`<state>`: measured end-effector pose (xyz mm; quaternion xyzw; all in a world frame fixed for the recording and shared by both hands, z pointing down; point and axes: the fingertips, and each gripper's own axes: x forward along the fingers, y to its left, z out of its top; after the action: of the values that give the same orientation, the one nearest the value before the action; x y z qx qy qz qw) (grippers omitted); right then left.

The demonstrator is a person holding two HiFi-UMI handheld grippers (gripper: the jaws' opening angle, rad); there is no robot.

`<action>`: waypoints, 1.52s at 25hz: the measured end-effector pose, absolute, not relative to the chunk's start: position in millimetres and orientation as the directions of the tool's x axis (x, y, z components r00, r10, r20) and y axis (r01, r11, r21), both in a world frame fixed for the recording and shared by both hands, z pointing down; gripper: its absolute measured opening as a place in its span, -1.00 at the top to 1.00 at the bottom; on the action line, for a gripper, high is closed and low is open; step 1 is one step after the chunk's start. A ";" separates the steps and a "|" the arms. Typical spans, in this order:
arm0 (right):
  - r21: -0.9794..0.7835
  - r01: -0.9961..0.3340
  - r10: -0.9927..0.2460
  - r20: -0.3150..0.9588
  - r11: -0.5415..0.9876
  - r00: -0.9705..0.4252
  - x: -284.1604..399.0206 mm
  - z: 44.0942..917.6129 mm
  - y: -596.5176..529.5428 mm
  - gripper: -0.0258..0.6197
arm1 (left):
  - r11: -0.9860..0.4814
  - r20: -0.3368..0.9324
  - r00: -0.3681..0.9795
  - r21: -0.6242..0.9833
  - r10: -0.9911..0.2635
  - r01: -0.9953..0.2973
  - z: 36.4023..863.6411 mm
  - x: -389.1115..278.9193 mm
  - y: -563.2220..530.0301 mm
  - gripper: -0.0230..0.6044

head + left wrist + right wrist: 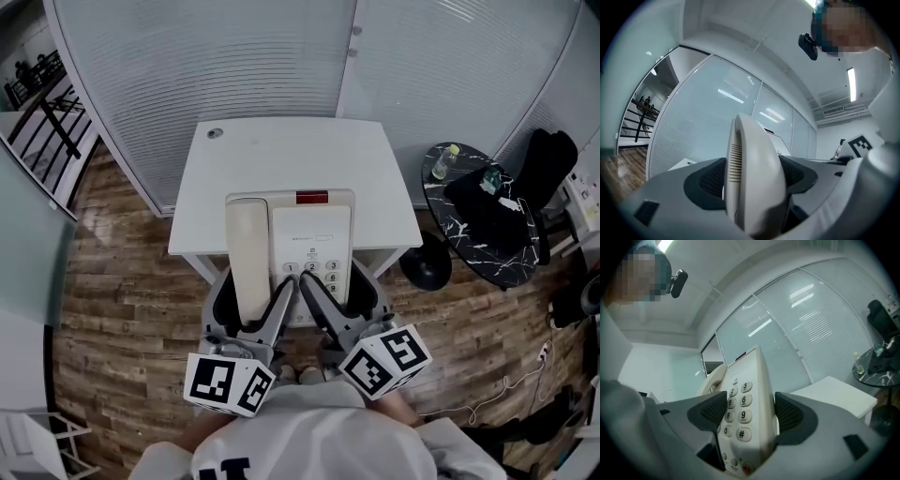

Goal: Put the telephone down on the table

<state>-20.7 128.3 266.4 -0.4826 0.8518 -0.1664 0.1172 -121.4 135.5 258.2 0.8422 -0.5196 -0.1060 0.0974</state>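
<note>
A cream desk telephone (309, 246) with its handset (247, 255) in the cradle hangs over the front edge of the white table (281, 150), held by both grippers. My left gripper (251, 314) is shut on the handset side; in the left gripper view the handset (754, 187) fills the gap between the dark pads (710, 180). My right gripper (342, 302) is shut on the keypad side. In the right gripper view the keypad (740, 401) stands upright between the pads (790, 414). Whether the telephone touches the table cannot be told.
A frosted glass partition (281, 56) runs right behind the table. At the right stands a round black marble side table (473, 220) with a bottle (446, 161) and dark cloth on it. A cable (506, 389) lies on the wooden floor.
</note>
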 end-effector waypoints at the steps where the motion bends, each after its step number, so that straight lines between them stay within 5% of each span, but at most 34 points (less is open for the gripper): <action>1: -0.396 -0.782 -0.860 -0.040 0.482 -0.509 -21.8 265.2 127.3 -0.09 | -0.439 -0.077 0.435 0.275 -0.897 -0.855 257.2 -122.5 134.8 -0.20; 16: -0.396 -0.792 -0.870 -0.038 0.464 -0.491 -4.5 271.9 84.0 -0.09 | -0.450 -0.077 0.447 0.278 -0.891 -0.849 263.3 -106.1 89.0 -0.20; 38: -0.394 -0.747 -0.820 -0.030 0.535 -0.572 51.2 271.1 -148.6 -0.09 | -0.370 -0.080 0.362 0.282 -0.929 -0.885 262.5 -49.4 -134.4 -0.20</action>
<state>51.2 -148.6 271.1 -0.4503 0.8697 -0.1718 0.1063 -49.4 -134.4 262.5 0.8198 -0.5531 -0.1133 0.0953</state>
